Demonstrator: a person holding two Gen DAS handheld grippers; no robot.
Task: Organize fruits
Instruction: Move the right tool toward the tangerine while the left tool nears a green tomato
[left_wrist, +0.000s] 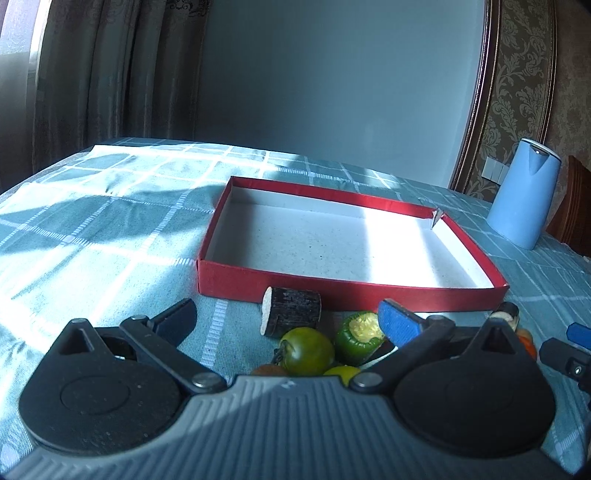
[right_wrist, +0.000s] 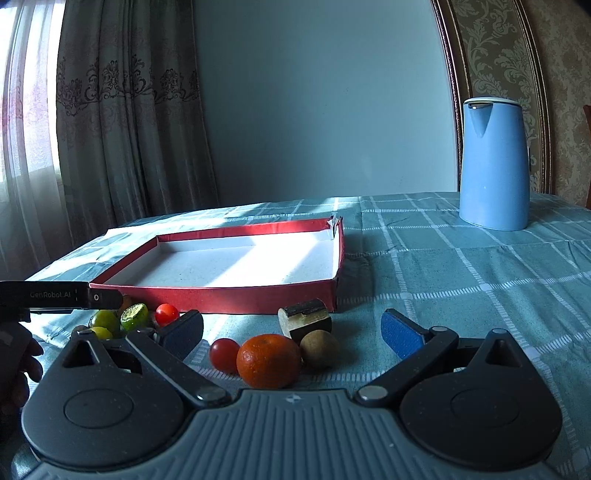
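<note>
A shallow red tray (left_wrist: 351, 295) (right_wrist: 221, 297) with a white floor lies empty on the checked tablecloth. In front of it, between the spread fingers of my open left gripper (left_wrist: 288, 317), sit a dark cut cane piece (left_wrist: 291, 315), a green tomato (left_wrist: 306, 350) and a cut green fruit (left_wrist: 360, 334). My right gripper (right_wrist: 291, 326) is open over an orange (right_wrist: 269, 360), a red cherry tomato (right_wrist: 224, 354), a brown kiwi (right_wrist: 319, 349) and another cane piece (right_wrist: 304, 319). Nothing is held. Further green fruits (right_wrist: 135, 316) and a second red tomato (right_wrist: 167, 314) lie left.
A blue kettle (left_wrist: 522, 195) (right_wrist: 493, 164) stands at the table's right rear. The left gripper's body (right_wrist: 59, 297) and a hand (right_wrist: 18, 369) show at the right view's left edge. Curtains and a wall lie beyond the far table edge.
</note>
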